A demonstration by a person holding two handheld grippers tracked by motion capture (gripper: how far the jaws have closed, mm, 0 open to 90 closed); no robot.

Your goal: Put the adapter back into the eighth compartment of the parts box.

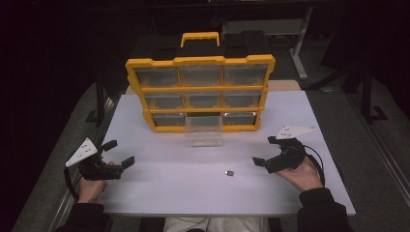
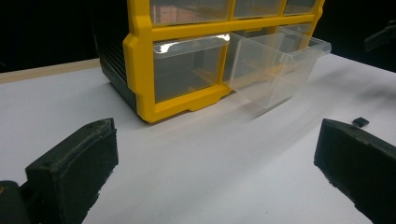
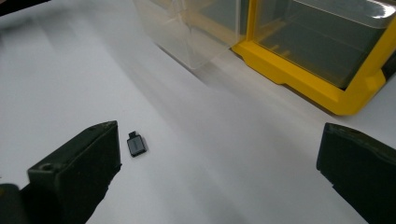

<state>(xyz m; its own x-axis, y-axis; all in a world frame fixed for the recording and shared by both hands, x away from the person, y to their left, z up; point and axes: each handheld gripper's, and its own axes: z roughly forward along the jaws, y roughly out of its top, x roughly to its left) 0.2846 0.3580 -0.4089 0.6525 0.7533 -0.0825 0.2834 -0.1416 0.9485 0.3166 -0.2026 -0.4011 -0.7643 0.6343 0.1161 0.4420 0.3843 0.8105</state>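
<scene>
a yellow organizer (image 1: 199, 88) with nine clear drawers stands upright at the centre of the high view, on the far half of a white tabletop (image 1: 169, 188). its bottom middle drawer (image 1: 204, 130) is pulled out toward the person and looks empty; what the closed drawers hold cannot be made out. a small dark adapter (image 1: 229, 172), blocky with a short plug at one end, lies flat on the tabletop in the lower middle of the frame, in front of the open drawer and well apart from it. the right gripper (image 1: 265, 151), held in a hand at lower right, rests just right of the adapter with its jaws wide apart and nothing between them; in the right gripper view the adapter (image 3: 136, 144) sits just beside the left jaw. the left gripper (image 1: 119, 152), held low at lower left, also has its jaws spread and empty, pointing toward the organizer (image 2: 177, 70).
</scene>
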